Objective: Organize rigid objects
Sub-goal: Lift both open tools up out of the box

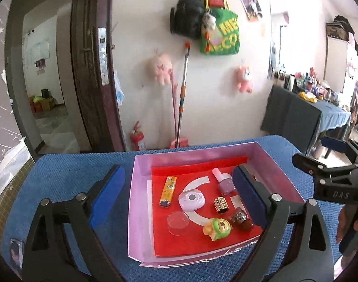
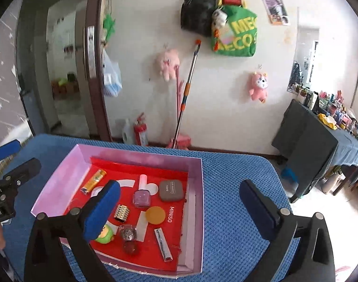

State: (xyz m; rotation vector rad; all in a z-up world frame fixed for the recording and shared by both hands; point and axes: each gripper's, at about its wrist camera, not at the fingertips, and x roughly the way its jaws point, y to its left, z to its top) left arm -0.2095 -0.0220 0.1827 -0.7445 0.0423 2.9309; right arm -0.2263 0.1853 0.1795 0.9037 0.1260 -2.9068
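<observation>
A pink box (image 1: 139, 178) (image 2: 197, 211) with a red liner sits on the blue table. Inside lie an orange lighter (image 1: 167, 191) (image 2: 94, 180), a purple nail polish bottle (image 1: 223, 181) (image 2: 142, 193), a white round case (image 1: 191, 198), a gold studded ring (image 1: 220, 205) (image 2: 121, 213), a clear lid (image 1: 178, 223), a green toy (image 1: 217, 229) (image 2: 105, 234), a glittery bottle (image 1: 240, 218) (image 2: 128, 233), a grey compact (image 2: 171, 190), an orange disc (image 2: 155, 215) and a nail clipper (image 2: 163, 244). My left gripper (image 1: 176, 195) is open above the box. My right gripper (image 2: 181, 211) is open over the box's right side.
The blue cloth table (image 1: 73, 176) (image 2: 237, 199) ends just beyond the box. Behind it stand a wall with hung bags and plush toys, a mop (image 1: 182, 94), a fire extinguisher (image 1: 137, 137) and a door (image 1: 89, 58). A cluttered side table (image 2: 332, 136) stands at right.
</observation>
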